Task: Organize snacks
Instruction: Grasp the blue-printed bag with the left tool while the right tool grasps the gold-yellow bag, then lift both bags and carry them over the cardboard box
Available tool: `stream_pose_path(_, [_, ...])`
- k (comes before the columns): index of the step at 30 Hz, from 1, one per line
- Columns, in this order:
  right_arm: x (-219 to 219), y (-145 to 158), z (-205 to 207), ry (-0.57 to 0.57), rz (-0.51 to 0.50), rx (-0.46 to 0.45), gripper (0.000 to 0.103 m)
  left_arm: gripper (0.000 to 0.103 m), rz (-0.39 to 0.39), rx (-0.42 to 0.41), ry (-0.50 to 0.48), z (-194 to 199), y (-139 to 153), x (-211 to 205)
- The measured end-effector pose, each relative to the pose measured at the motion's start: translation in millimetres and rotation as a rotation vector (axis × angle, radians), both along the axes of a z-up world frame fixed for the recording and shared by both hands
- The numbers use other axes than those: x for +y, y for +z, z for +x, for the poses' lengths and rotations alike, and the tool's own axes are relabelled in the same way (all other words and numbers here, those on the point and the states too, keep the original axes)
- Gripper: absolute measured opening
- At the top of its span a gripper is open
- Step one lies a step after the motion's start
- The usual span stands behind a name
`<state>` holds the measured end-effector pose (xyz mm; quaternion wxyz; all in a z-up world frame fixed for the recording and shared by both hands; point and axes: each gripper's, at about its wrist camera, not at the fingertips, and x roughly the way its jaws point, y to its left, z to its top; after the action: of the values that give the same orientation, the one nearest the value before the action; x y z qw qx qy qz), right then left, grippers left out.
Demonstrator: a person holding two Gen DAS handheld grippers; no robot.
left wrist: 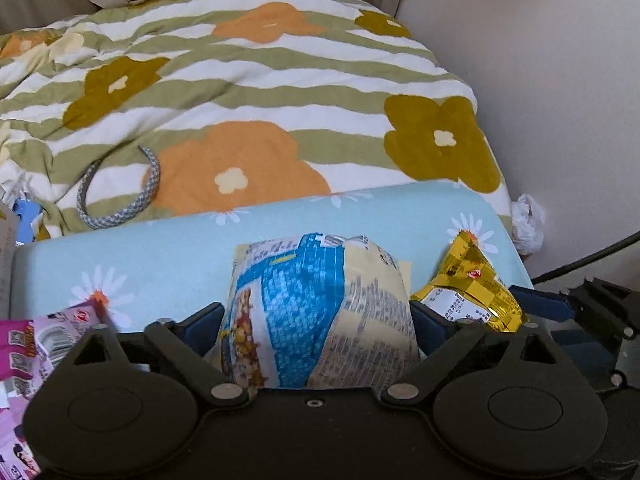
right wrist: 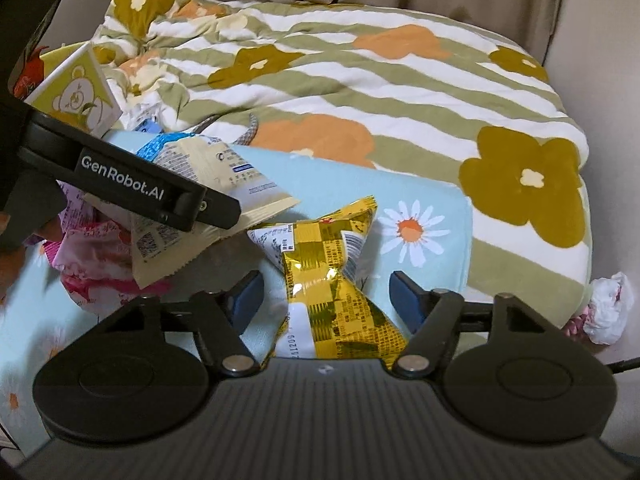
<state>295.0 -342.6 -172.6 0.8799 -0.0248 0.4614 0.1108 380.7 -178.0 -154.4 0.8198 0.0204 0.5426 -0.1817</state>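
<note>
The left gripper has the blue and cream snack bag between its two blue pads, and both pads touch the bag's sides, so it holds the bag. The right gripper sits around the gold snack bag. Its pads stand a little apart from the pinched middle of that bag and do not press it. Both bags lie on the light blue daisy pillow, with the gold bag just right of the blue and cream one. One pink snack bag lies on the near left. Behind the pillow is one flowery striped blanket with one grey hairband on it. That makes three snack bags.
</note>
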Motion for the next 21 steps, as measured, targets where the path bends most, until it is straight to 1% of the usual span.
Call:
stream_pose_path(5, [2, -3, 4, 0.007, -0.01, 0.0, 0.078, 0.085, 0.014, -0.018, -0.013, -3, 2, -3])
stream_pose_path(10, [5, -6, 7, 0.025, -0.014, 0.01, 0.073, 0.084, 0.011, -0.031, -0.004, -6, 6, 1])
stream_pose_path(12, [6, -7, 8, 0.031, -0.014, 0.02, 0.066, 0.084, 0.012, -0.045, 0.001, -7, 9, 3])
stream_pose_path(14, [6, -9, 8, 0.035, -0.011, 0.026, 0.053, 0.084, 0.01, -0.059, 0.008, -9, 13, 4])
stream_pose_path(21, [6, 0, 4, 0.027, -0.019, -0.002, 0.053, 0.084, 0.003, -0.116, 0.022, -18, 34, 9])
